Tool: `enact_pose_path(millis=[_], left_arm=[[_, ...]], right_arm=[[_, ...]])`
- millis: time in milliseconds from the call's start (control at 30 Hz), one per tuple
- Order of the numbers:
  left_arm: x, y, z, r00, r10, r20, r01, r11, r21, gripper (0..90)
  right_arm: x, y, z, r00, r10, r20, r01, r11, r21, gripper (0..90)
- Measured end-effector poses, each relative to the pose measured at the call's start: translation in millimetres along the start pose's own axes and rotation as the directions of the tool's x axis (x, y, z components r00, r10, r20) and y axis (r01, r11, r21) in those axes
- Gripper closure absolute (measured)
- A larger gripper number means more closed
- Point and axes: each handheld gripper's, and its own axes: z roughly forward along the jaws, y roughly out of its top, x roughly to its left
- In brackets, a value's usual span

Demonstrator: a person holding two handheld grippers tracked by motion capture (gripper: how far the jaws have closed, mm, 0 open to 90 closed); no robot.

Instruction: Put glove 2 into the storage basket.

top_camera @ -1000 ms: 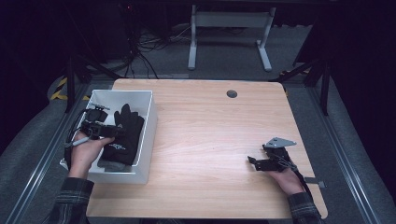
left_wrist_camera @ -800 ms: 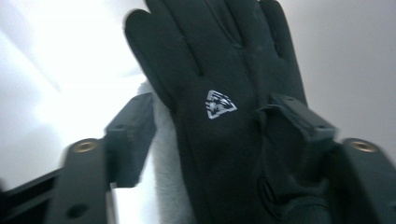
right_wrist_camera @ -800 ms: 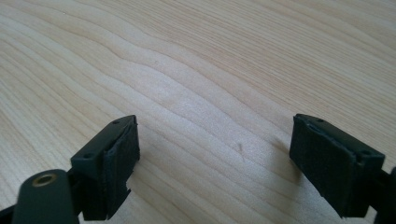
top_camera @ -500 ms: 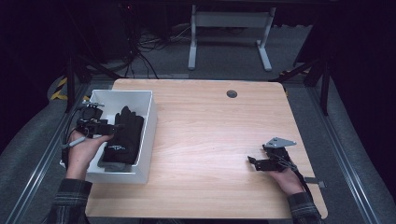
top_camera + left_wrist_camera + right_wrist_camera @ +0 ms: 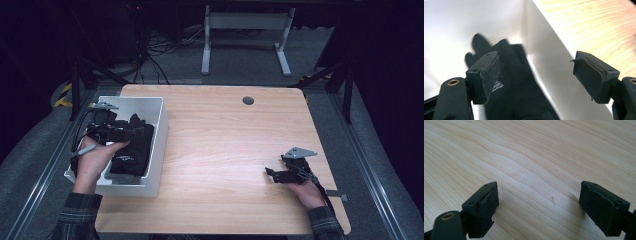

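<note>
Black glove in the white bin, both grippers wide open

We've got the left gripper point(image 5: 131, 134) held over the white bin point(image 5: 159, 150) at the left edge of the wooden table point(image 5: 225, 145) — its jaws are spread apart with nothing between them, and from the left gripper view the black glove point(image 5: 516, 82) lies right under them on the bin floor, fingers pointing away, up against the bin's right-hand wall point(image 5: 554, 65). In the high view the glove point(image 5: 131, 152) sits inside the bin, partly under the left hand point(image 5: 95, 160). The right gripper point(image 5: 270, 172) rests low over bare wood near the table's right front corner — jaws also apart, holding nothing.
</note>
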Motion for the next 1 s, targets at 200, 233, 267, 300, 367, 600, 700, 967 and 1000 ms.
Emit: enact_pose_path(millis=[200, 233, 267, 300, 367, 600, 700, 967, 1000], left_arm=[[-19.9, 9.2, 2.4, 0.9986, 0.043, 0.031, -0.042, 0.9989, -0.019, 22.4], [-22.7, 10.1, 3.0, 0.9981, 0.048, 0.037, -0.048, 0.9987, -0.019, 22.4], [-22.7, 10.1, 3.0, 0.9981, 0.048, 0.037, -0.048, 0.9987, -0.019, 22.4], [-25.5, 10.7, 3.6, 0.9978, 0.05, 0.044, -0.049, 0.9986, -0.021, 22.4], [-32.2, 12.1, 4.9, 0.9968, 0.058, 0.055, -0.057, 0.9981, -0.026, 22.4], [-58.7, 18.4, 8.7, 0.9905, 0.099, 0.095, -0.096, 0.9947, -0.037, 22.4], [-65.1, 20.3, 11.8, 0.988, 0.107, 0.111, -0.104, 0.9939, -0.039, 22.4], [-91.1, 26.6, 28.0, 0.9775, 0.148, 0.15, -0.145, 0.9889, -0.031, 22.4], [-94.6, 26.6, 30.4, 0.9764, 0.147, 0.158, -0.144, 0.9891, -0.031, 22.4]], right_arm=[[0.0, 0.0, 0.0, 1.0, 0.0, 0.0, 0.0, 1.0, 0.0, 16.4], [0.0, 0.0, 0.0, 1.0, 0.0, 0.0, 0.0, 1.0, 0.0, 16.3], [0.0, 0.0, 0.0, 1.0, 0.0, 0.0, 0.0, 1.0, 0.0, 16.3], [0.0, 0.0, 0.0, 1.0, 0.001, 0.0, -0.001, 1.0, 0.0, 16.3], [0.0, 0.0, 0.0, 1.0, 0.0, 0.0, 0.0, 1.0, 0.0, 16.3], [0.0, 0.0, 0.0, 1.0, 0.0, 0.0, 0.0, 1.0, 0.0, 16.4], [0.0, 0.0, 0.0, 1.0, 0.0, 0.0, 0.0, 1.0, 0.0, 16.3], [0.0, 0.0, 0.0, 1.0, -0.001, 0.0, 0.001, 1.0, 0.0, 16.4], [0.0, 0.0, 0.0, 1.0, -0.001, 0.0, 0.001, 1.0, 0.0, 16.3]])
